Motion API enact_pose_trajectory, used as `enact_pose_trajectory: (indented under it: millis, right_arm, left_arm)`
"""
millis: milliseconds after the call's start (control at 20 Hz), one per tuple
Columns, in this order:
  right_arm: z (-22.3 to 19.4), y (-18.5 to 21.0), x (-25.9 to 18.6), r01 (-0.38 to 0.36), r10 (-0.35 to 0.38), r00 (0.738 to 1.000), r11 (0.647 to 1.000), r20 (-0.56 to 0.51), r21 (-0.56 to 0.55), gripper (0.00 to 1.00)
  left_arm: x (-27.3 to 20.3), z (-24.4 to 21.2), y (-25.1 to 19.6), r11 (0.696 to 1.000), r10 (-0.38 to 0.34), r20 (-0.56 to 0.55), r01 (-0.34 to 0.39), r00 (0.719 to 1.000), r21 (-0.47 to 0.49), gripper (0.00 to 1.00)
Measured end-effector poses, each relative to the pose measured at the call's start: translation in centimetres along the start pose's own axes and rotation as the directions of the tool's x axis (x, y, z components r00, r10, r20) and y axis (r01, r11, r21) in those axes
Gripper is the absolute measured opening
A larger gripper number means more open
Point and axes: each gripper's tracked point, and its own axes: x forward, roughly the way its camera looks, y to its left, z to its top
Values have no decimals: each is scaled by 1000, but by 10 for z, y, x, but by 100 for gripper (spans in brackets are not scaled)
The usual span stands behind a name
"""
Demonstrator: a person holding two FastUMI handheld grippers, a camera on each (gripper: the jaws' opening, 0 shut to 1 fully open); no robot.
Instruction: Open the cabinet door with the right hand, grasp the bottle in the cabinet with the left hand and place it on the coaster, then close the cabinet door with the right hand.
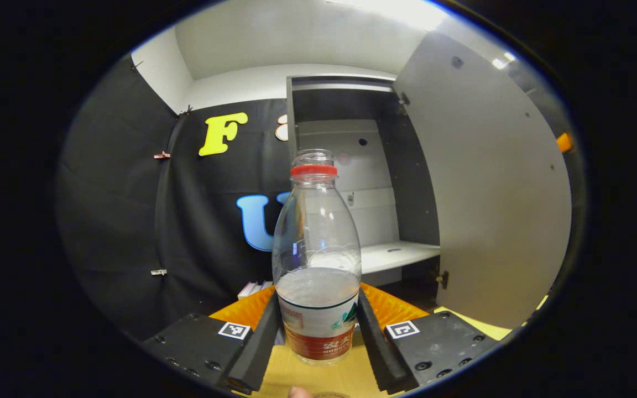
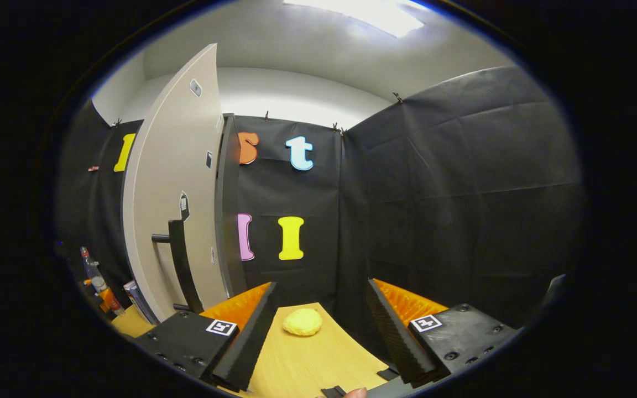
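Two claws on record. Left claw (image 1: 318, 331): narrow gap, both fingers pressed against the lower sides of the bottle (image 1: 317, 260), one on each flank at the label band. Bottle upright, clear plastic, red ring at the neck, no cap visible on the mouth, liquid up to roughly a third. Its base sits low over the table (image 1: 296, 378); whether it touches the wood I cannot tell. A fingertip of the holding person pokes in at the bottom edge of the left gripper view.

Behind the bottle, the cabinet (image 1: 346, 166) stands open, pale shelf (image 1: 398, 255) inside, bare where visible. Cabinet door (image 1: 490, 188) swung out wide to the right side of that view.

Right claw (image 2: 318, 326): fingers spread wide, nothing between them, touching nothing. It points over the table (image 2: 307, 365) toward the black cloth wall. A yellow round item (image 2: 302, 321), soft-looking, lies on the wood ahead, between the finger lines but farther off. Whether this is the coaster I cannot tell.

In the right gripper view the cabinet door (image 2: 172, 210) shows to the left, outer face toward the camera, dark bar handle (image 2: 183, 265) mounted vertically on it. Far left, small and low, the bottle (image 2: 97, 284) appears, tilted by lens distortion.
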Motion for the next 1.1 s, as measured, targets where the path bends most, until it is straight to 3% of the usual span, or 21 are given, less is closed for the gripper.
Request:
enact_pose_trajectory:
  millis: [250, 800, 1100]
  right_arm:
    - [11, -5, -3, 49, -46, 998, 997, 36, -61, 98]
    - [16, 0, -19, 108, -108, 994, 994, 7, -9, 98]
    - [8, 8, -28, 116, -118, 993, 991, -29, -68, 98]
  left_arm:
    - [-31, -62, -12, 998, -61, -35, 60, 998, -4, 74]
    - [-49, -188, -22, 986, -136, -112, 123, 984, -114, 75]
    - [-34, -223, -9, 990, -102, -126, 88, 987, -110, 75]
